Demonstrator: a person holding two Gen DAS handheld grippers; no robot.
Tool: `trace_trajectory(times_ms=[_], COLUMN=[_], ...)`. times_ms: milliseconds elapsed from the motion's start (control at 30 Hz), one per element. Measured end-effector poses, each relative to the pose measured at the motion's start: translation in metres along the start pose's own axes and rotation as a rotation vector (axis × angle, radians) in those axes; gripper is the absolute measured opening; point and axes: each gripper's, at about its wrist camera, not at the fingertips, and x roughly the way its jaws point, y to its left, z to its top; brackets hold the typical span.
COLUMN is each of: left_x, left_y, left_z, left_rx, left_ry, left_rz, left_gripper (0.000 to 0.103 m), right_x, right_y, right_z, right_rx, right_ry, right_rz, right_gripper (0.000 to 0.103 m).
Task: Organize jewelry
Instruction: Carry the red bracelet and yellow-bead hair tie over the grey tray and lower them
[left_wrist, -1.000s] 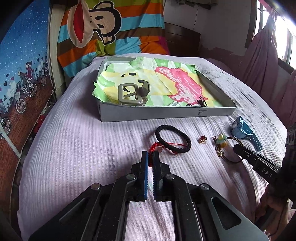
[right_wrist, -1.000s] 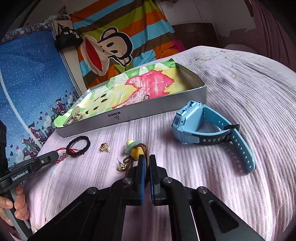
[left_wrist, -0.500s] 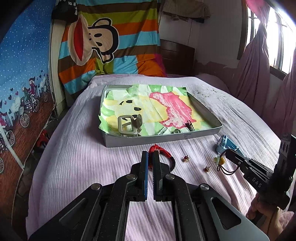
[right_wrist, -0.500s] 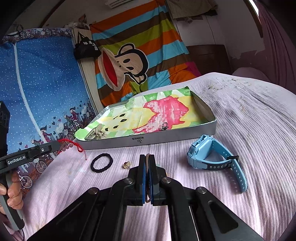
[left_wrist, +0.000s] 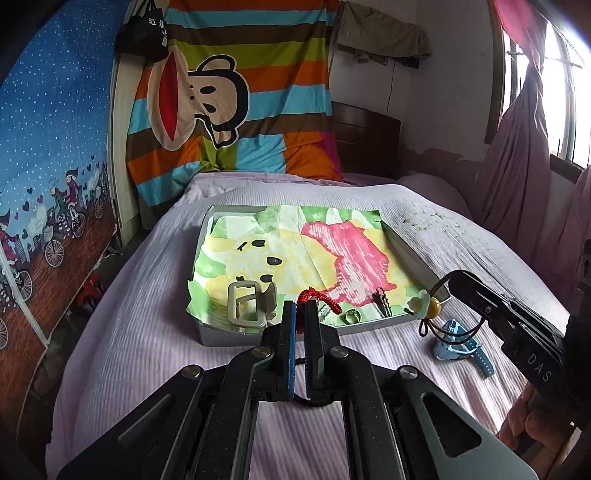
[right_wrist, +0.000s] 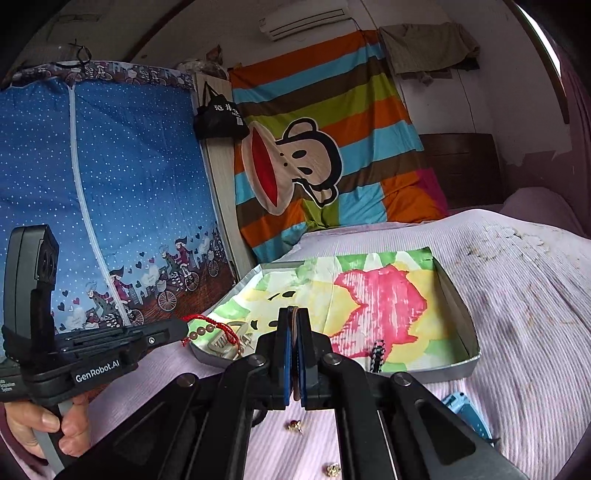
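Note:
My left gripper (left_wrist: 300, 305) is shut on a red cord bracelet (left_wrist: 316, 297) and holds it in the air over the near edge of the silver tray (left_wrist: 236, 336). From the right wrist view the bracelet's beads (right_wrist: 201, 331) hang at that gripper's tip (right_wrist: 180, 328). My right gripper (right_wrist: 294, 313) is shut on a brown cord loop. In the left wrist view the loop's yellow and green beads (left_wrist: 424, 306) dangle from it by the tray's right corner. The tray is lined with colourful paper.
In the tray lie a beige buckle clip (left_wrist: 247, 306), a ring (left_wrist: 352, 315) and a dark ornament (left_wrist: 382, 301). A blue watch (left_wrist: 461, 347) and two small earrings (right_wrist: 295, 426) lie on the pink bedspread. A person's hand (right_wrist: 44, 428) holds the left gripper's handle.
Both grippers have risen off the bed with their pieces, the red bracelet and the beaded cord, and moved towards the tray. A black band stayed behind on the bedspread.

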Motion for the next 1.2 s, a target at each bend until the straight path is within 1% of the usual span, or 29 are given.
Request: trace_trajectory(times_ms=[200, 433, 600, 900, 1033, 1200], left_x=[0.038, 0.075, 0.09, 0.115, 0.122, 0.126], left_y=[0.002, 0.012, 0.016, 0.017, 0.021, 0.025], left_z=[0.013, 0.016, 0.014, 0.008, 0.005, 0.004], left_rx=[-0.028, -0.072, -0.073, -0.068, -0.09, -0.117], left_ry=[0.006, 0.009, 0.023, 0.07, 0.092, 0.111], left_rz=[-0.006, 0.003, 0.018, 0.041, 0.035, 0.024], left_gripper=[0.002, 0.002, 0.002, 0.002, 0.002, 0.002], right_x=[0.037, 0.056, 0.064, 0.073, 0.078, 0.079], right_y=[-0.012, -0.03, -0.038, -0.064, -0.071, -0.073], right_z=[0.008, -0.002, -0.009, -0.023, -0.029, -0.032], right_rx=[-0.027, -0.004, 0.011, 0.098, 0.126, 0.144], right_ry=[0.001, 0.009, 0.028, 0.1, 0.141, 0.159], right_rz=[0.011, -0.008, -0.016, -0.026, -0.02, -0.03], right_gripper=[0.003, 0.003, 0.003, 0.003, 0.003, 0.003])
